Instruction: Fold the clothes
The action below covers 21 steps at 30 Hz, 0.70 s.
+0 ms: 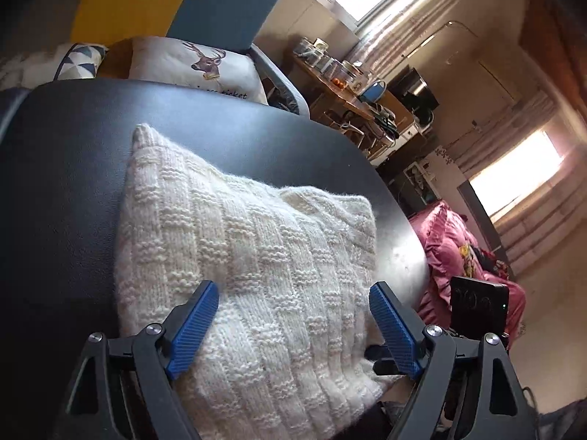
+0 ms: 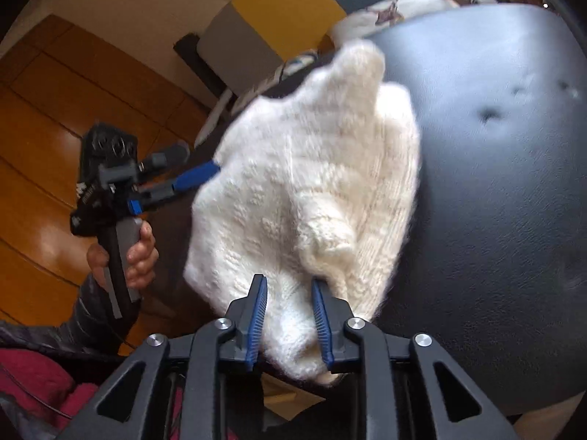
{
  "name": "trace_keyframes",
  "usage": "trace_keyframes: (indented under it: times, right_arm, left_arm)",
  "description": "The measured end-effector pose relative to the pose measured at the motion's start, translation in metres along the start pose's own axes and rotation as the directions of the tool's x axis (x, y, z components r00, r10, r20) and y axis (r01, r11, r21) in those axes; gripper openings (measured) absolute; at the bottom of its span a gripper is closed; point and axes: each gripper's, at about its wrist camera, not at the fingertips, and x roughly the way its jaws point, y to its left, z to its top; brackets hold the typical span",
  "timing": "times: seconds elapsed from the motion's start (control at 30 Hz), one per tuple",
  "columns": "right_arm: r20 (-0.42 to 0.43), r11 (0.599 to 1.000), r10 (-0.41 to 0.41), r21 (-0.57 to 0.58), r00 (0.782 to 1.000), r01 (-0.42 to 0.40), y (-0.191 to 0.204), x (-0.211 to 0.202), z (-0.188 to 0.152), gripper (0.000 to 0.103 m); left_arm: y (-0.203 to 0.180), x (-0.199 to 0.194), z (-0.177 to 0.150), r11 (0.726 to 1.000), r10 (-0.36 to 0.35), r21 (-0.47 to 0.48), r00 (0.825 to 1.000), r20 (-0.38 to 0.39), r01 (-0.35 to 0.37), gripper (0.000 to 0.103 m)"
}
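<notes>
A cream knitted sweater [image 1: 249, 256] lies folded on a black leather surface [image 1: 73, 183]. My left gripper [image 1: 293, 293] is open, its blue fingers spread above the sweater's near part, holding nothing. In the right wrist view the sweater [image 2: 312, 183] is bunched and partly lifted, blurred by motion. My right gripper [image 2: 290, 286] is shut on a fold of the sweater at its near edge. The left gripper [image 2: 198, 176] shows there too, at the sweater's left edge, held by a hand.
Cushions [image 1: 198, 66] and a blue chair back [image 1: 227, 3] stand behind the black surface [image 2: 495, 146]. A pink quilt [image 1: 451, 249] lies to the right, below it. A cluttered wooden table [image 1: 352, 91] is farther back. Wooden floor [image 2: 44, 128] lies to the left.
</notes>
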Motion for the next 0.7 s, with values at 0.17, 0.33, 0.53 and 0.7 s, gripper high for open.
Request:
trace_keyframes:
  times: [0.17, 0.33, 0.53, 0.7]
  right_arm:
    - [0.06, 0.992, -0.008, 0.125, 0.998, 0.001, -0.022, -0.014, 0.019, 0.07]
    - [0.026, 0.954, 0.052, 0.293, 0.998, -0.057, -0.051, -0.012, 0.021, 0.086]
    - [-0.015, 0.928, 0.091, 0.363, 0.996, -0.079, -0.066, 0.02, 0.03, 0.086]
    - [-0.013, 0.923, 0.112, 0.371, 0.994, -0.099, -0.065, 0.036, 0.046, 0.086]
  left_arm:
    - [0.028, -0.031, 0.0, 0.996, 0.057, -0.066, 0.997, 0.049, -0.053, 0.093]
    - [0.062, -0.048, -0.001, 0.986, 0.071, -0.153, 0.996, 0.051, -0.062, 0.1]
    - [0.073, -0.019, -0.001, 0.976, -0.049, -0.214, 0.998, -0.037, 0.04, 0.1]
    - [0.071, 0.011, 0.003, 0.977, -0.055, -0.212, 0.994, -0.092, 0.034, 0.1]
